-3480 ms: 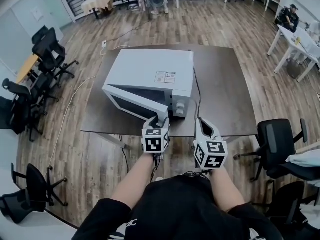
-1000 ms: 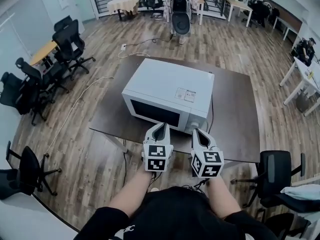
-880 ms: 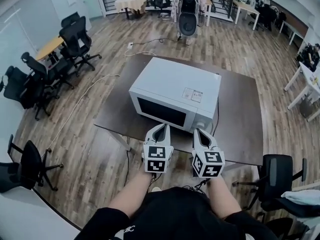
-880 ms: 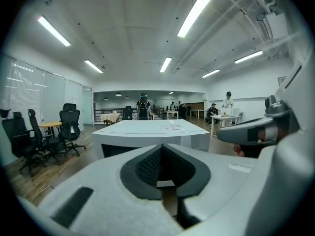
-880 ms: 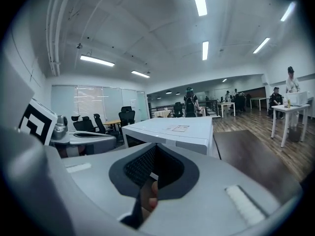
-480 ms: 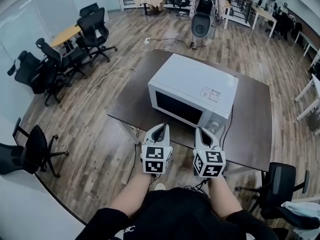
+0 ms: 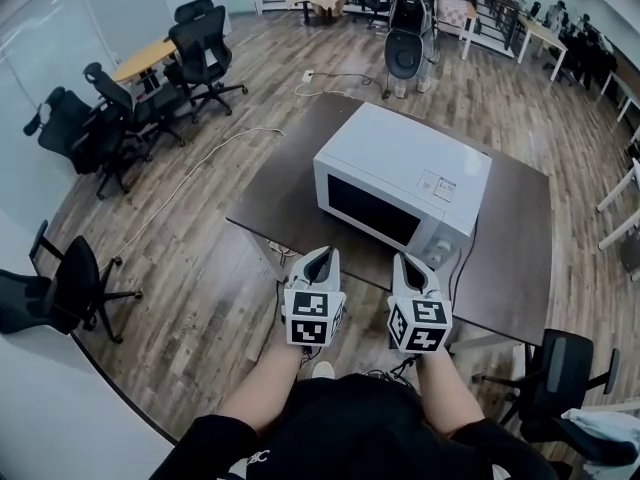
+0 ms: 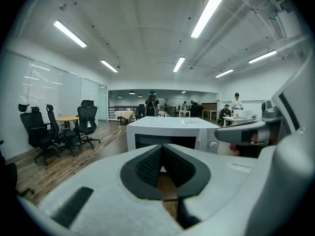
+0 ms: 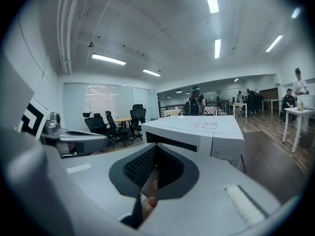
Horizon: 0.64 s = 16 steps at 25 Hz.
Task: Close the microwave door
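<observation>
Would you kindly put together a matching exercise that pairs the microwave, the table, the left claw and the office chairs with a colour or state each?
Column one:
1. microwave
2. table
3. left claw
4. office chairs

Column two:
A. black
B. shut, nothing in it
C. white, door closed
D. dark brown

Pairs: 1-C, 2-D, 3-B, 4-A.

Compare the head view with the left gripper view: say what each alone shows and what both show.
Head view only: the square-marker cubes on the grippers and the person's forearms. Left gripper view only: ceiling light strips and the left gripper, its jaws shut together with nothing between them. Both: the white microwave with its door closed, the right gripper, black office chairs.
</observation>
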{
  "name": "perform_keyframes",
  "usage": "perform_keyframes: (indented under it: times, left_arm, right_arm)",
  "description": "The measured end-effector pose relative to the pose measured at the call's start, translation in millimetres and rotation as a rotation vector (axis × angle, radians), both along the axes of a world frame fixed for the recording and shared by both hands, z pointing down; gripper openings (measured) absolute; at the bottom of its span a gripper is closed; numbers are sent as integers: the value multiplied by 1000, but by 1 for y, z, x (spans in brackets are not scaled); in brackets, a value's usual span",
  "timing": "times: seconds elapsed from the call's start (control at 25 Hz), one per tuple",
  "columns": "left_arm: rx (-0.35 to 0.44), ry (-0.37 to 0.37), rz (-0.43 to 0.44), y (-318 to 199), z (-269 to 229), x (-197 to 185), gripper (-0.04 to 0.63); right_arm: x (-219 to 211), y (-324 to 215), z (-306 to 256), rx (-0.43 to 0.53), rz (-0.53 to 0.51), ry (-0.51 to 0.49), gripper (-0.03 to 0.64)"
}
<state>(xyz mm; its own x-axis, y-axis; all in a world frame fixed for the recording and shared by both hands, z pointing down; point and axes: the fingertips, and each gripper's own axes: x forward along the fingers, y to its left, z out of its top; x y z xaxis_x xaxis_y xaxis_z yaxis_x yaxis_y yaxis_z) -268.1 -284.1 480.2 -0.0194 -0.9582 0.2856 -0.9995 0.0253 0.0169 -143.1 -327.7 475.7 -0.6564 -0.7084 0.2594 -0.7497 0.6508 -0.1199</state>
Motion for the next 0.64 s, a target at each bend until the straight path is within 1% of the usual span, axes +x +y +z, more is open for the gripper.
perform_keyframes:
  times: [0.24, 0.48, 0.64]
  left_arm:
    - [-10, -9, -1, 1, 2, -3, 9]
    - [1, -8, 8, 3, -4, 0, 9]
    - [15, -18, 32, 2, -7, 8, 11]
  right_arm:
    - [-2, -3, 4, -10, 9, 8, 8]
    - [-2, -1, 1, -7, 7, 6, 8]
    - [-1, -1, 0, -3, 4, 4, 8]
